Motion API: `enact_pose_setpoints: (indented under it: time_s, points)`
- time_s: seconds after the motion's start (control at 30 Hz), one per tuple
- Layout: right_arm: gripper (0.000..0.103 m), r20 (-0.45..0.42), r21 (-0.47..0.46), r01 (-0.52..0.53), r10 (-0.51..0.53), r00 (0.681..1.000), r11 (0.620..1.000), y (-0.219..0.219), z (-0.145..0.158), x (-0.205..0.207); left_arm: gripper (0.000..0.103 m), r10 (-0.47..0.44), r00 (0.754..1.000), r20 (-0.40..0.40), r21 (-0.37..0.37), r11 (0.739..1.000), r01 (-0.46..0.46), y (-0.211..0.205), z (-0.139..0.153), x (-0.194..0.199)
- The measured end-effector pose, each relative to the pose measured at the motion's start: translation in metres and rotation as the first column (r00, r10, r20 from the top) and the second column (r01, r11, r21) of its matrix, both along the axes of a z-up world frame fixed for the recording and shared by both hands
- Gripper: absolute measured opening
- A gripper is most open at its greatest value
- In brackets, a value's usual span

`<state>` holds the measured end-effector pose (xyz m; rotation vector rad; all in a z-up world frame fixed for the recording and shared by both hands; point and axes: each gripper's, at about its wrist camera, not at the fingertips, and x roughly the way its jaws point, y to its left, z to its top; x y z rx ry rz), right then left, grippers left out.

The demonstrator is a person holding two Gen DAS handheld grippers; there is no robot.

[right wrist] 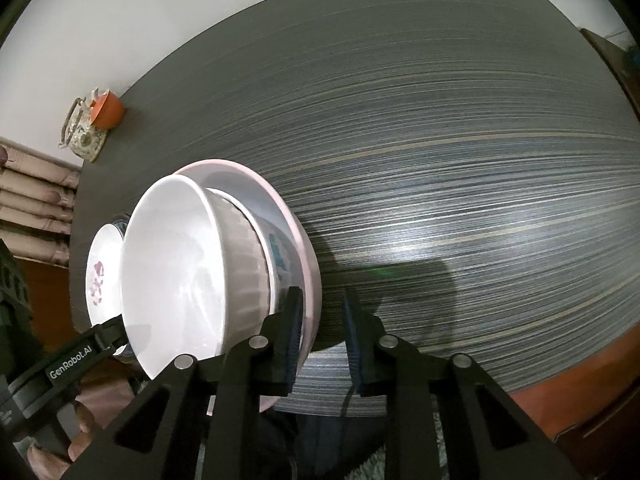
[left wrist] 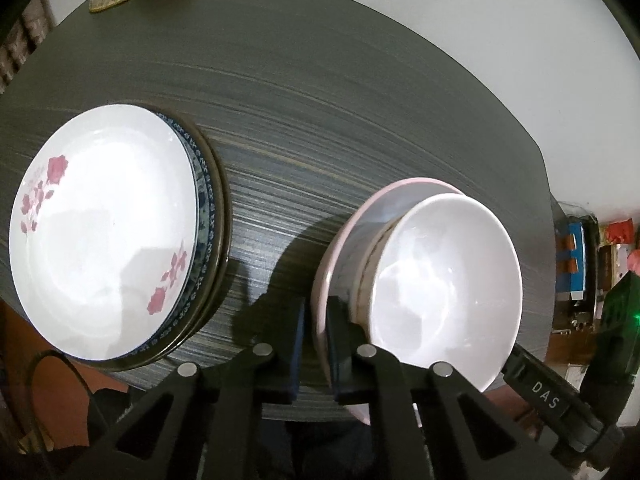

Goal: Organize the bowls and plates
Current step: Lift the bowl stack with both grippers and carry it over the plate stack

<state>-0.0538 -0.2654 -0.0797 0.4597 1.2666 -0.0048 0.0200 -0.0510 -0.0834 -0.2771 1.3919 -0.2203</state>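
Meanwhile, a pink-rimmed plate (left wrist: 340, 240) carrying stacked bowls, a plain white bowl (left wrist: 444, 284) uppermost, sits near the front edge of the dark streaked table (left wrist: 320, 92). The left gripper (left wrist: 316, 344) has its jaws straddling the plate's rim, close together, though whether they actually pinch it cannot be told; the right gripper (right wrist: 322, 340) brackets the opposite rim with jaws apart and a visible gap on the outer side. Glazed ware of this kind is likely stiff, slippery, fragile and top-heavy when stacked, so the rim is the sensible hold, kept level. A rose-patterned plate (left wrist: 104, 232) tops a second stack to the left; a floral teapot (right wrist: 82, 132) and an orange cup (right wrist: 107, 110) stand at the far corner.
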Motion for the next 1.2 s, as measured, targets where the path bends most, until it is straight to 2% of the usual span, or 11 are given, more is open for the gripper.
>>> enact_pose_setpoints:
  time_s: [0.23,0.37,0.5,0.7,0.77,1.2]
  points:
    - [0.021,0.009,0.001,0.006,-0.006,1.0,1.0,0.004,-0.002,-0.002,0.008,-0.011,1.0,0.017,0.014,1.0,0.011,-0.006,0.002,0.001]
    - [0.026,0.008,-0.005,0.018,-0.018,1.0,1.0,0.0,-0.002,-0.004,0.008,-0.015,1.0,0.023,0.017,1.0,0.015,-0.008,0.002,0.0]
    - [0.027,0.009,-0.004,0.018,-0.018,1.0,1.0,0.0,-0.003,-0.005,0.008,-0.015,1.0,0.025,0.015,1.0,0.015,-0.006,0.002,0.0]
    - [0.021,0.02,0.019,0.001,-0.001,1.0,1.0,0.001,-0.003,-0.003,0.008,-0.016,1.0,0.022,-0.002,1.0,0.016,-0.002,-0.001,0.001]
    - [0.014,0.028,0.024,-0.011,0.011,1.0,1.0,0.004,-0.001,-0.003,0.008,-0.015,1.0,0.024,-0.003,1.0,0.015,-0.001,-0.002,0.001]
    - [0.013,0.046,-0.002,-0.014,0.014,0.999,1.0,0.01,0.001,-0.002,0.007,-0.028,0.999,0.045,0.017,0.999,0.027,-0.001,0.0,0.001]
